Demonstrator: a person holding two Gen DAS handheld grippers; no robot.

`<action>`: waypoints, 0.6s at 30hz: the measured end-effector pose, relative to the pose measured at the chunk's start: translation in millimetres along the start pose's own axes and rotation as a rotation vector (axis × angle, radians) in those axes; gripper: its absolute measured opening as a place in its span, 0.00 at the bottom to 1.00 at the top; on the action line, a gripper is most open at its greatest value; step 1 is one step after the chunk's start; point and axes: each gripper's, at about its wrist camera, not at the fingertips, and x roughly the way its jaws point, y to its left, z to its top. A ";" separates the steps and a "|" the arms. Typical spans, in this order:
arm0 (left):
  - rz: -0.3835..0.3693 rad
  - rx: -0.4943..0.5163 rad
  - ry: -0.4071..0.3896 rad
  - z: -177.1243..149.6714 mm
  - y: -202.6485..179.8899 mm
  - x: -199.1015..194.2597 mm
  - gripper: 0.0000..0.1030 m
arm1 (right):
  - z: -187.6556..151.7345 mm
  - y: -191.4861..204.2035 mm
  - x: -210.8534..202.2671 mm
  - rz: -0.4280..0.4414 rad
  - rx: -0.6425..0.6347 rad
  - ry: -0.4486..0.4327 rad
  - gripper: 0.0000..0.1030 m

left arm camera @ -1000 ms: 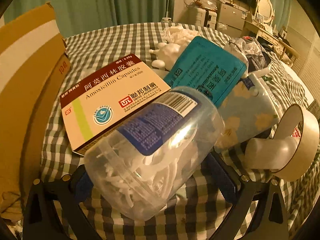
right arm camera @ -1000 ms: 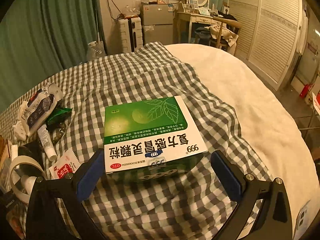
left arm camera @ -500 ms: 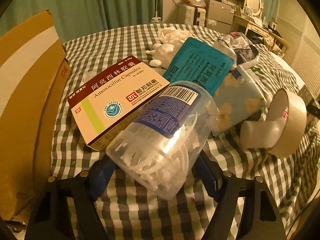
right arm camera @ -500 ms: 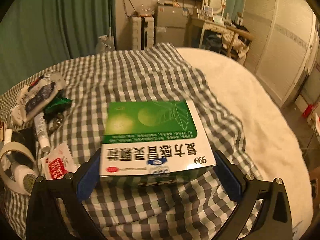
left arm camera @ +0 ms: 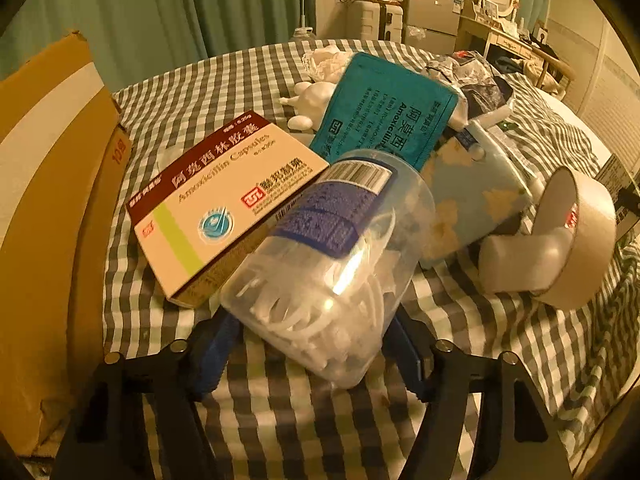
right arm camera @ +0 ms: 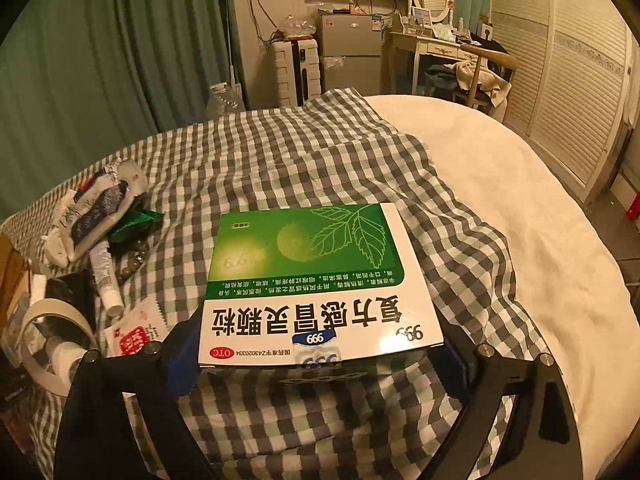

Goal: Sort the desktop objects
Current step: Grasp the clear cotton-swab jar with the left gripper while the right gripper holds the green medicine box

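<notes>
My left gripper [left arm camera: 308, 350] is shut on a clear plastic jar of white floss picks [left arm camera: 332, 264] with a blue label; the jar is tilted and held above the checked cloth. Beside it lie a red-and-white amoxicillin box [left arm camera: 224, 204] and a teal amoxicillin box [left arm camera: 380, 108]. My right gripper [right arm camera: 316, 354] is shut on a green-and-white 999 medicine box [right arm camera: 316, 280], held flat just above the checked cloth [right arm camera: 280, 160].
A cardboard box [left arm camera: 48, 200] stands at the left. A tape roll [left arm camera: 576, 236] with a white bottle [left arm camera: 520, 260] and a pale blue pouch [left arm camera: 476, 196] lie right of the jar. In the right wrist view a tube [right arm camera: 104, 276], a red sachet [right arm camera: 136, 332] and wrappers [right arm camera: 96, 208] lie at the left.
The left gripper's jaws closed in on the jar, and the jar rose and tilted. The right gripper closed on the green box and lifted it slightly.
</notes>
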 end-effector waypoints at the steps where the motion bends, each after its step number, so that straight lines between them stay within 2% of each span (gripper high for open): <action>1: -0.003 -0.005 0.005 -0.4 -0.3 -1.5 0.67 | -0.5 0.7 -3.7 0.007 0.002 -0.003 0.91; 6: -0.050 -0.013 0.039 -6.3 -9.9 -15.2 0.65 | -4.8 9.2 -15.8 0.043 -0.018 0.009 0.91; 7: -0.053 -0.008 0.040 -6.6 -10.7 -16.1 0.70 | -5.2 11.1 -16.7 0.045 -0.025 0.008 0.91; 8: -0.055 0.011 0.046 -6.7 -14.4 -15.7 0.80 | -5.8 12.2 -17.1 0.045 -0.028 0.007 0.91; 9: -0.047 0.025 0.051 -5.4 -16.5 -14.2 0.86 | -6.2 13.4 -17.3 0.042 -0.032 0.006 0.91; 10: -0.019 0.040 0.060 -2.5 -19.0 -11.5 0.91 | -6.4 14.1 -17.6 0.041 -0.033 0.004 0.91; 12: -0.005 0.045 0.050 5.1 -19.2 -8.5 0.91 | -7.3 13.3 -17.9 0.048 -0.027 0.002 0.91; 15: -0.035 0.014 0.016 17.1 -13.3 -6.7 0.91 | -8.0 8.0 -18.2 0.054 -0.009 0.005 0.91; 16: -0.041 -0.001 0.009 18.3 -9.6 -6.1 0.86 | -8.4 6.5 -17.8 0.057 -0.003 0.006 0.91; 17: -0.035 -0.009 0.008 20.5 -7.2 -5.6 0.75 | -8.7 5.8 -17.3 0.059 0.001 0.008 0.91; 18: -0.025 -0.017 0.016 22.9 -4.3 -3.8 0.75 | -8.8 5.3 -16.8 0.060 0.003 0.010 0.91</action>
